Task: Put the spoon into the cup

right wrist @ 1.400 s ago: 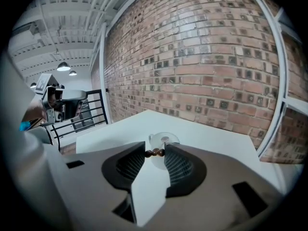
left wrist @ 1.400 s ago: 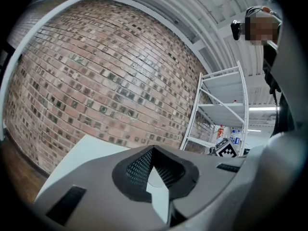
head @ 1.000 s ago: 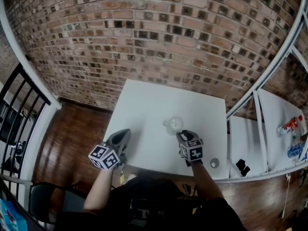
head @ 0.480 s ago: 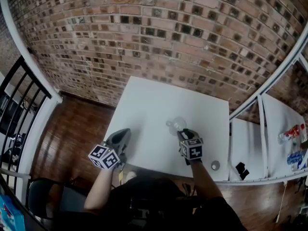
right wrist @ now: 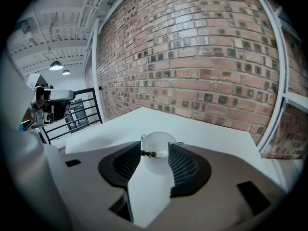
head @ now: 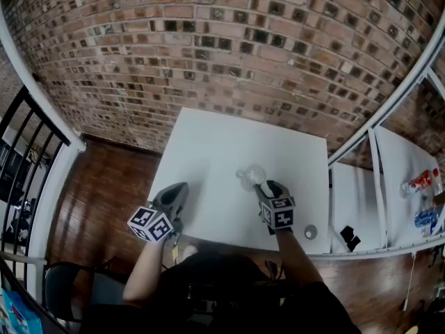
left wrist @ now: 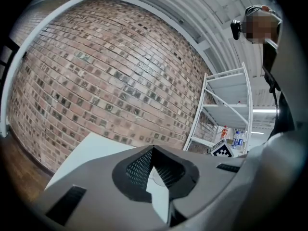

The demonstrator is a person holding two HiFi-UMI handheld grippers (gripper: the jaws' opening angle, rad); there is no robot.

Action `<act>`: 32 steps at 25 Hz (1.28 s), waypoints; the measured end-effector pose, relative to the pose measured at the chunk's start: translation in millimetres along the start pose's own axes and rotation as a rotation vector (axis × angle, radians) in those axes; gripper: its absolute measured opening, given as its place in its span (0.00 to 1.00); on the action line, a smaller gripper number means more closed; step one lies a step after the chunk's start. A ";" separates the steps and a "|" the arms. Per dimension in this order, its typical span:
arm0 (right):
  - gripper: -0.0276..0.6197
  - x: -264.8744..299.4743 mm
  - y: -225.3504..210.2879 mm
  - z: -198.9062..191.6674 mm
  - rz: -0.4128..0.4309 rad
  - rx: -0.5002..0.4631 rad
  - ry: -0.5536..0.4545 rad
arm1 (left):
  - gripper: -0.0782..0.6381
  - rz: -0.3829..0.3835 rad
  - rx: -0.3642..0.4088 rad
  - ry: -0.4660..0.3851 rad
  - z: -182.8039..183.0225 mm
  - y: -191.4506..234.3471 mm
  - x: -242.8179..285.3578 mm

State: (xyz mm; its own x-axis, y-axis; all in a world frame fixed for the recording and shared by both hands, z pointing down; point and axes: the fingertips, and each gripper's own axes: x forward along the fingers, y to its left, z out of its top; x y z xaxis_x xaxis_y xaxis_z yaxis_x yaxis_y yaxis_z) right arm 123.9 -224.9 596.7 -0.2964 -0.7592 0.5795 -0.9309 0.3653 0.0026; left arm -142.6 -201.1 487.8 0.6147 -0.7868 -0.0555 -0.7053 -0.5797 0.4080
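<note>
A translucent white cup [right wrist: 158, 150] stands on the white table [head: 208, 152], near its front half. It is just past the tips of my right gripper [right wrist: 157, 159]. That gripper's jaws have just been opening and now stand wide apart on either side of the cup, with the pads clear of it. The spoon's dark end [right wrist: 147, 153] shows at the cup's rim, close to the left pad, and the rest of the spoon is hard to make out. From the head view, the cup [head: 252, 176] sits ahead of the right gripper [head: 268, 186]. My left gripper [head: 179, 188] hovers at the table's front left edge, empty, its tips meeting [left wrist: 153, 150].
A brick wall [head: 229, 54] runs behind the table. To the right is a white shelf unit [head: 389, 165] with bottles [head: 419, 182] and a small black object [head: 348, 237]. A small round item [head: 310, 232] lies at the table's front right corner. A black railing [head: 24, 152] stands at left.
Both hands keep their places and the cup has not moved. Only the head camera's framing has shifted a little.
</note>
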 end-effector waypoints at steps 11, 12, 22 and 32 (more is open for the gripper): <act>0.09 -62.0 -39.9 9.0 -0.129 0.087 -0.135 | 0.12 -0.080 0.014 0.039 -9.3 -22.7 22.1; 0.05 -68.6 -44.1 7.3 -0.148 0.093 -0.143 | 0.12 -0.085 0.016 0.042 -9.8 -25.0 23.2; 0.05 -134.9 -78.3 -15.6 -0.261 0.177 -0.250 | 0.12 -0.139 0.029 0.041 -6.4 -48.3 24.7; 0.05 -155.2 -69.1 -34.3 -0.268 0.198 -0.343 | 0.11 -0.105 0.021 0.039 -9.4 -39.4 4.5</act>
State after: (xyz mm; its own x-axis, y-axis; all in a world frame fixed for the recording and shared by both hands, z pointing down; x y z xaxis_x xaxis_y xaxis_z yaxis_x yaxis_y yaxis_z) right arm 241.6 -113.8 534.6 -0.0626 -0.9587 0.2774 -0.9971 0.0481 -0.0589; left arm -108.7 -179.8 480.0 0.6987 -0.7128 -0.0610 -0.6433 -0.6632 0.3826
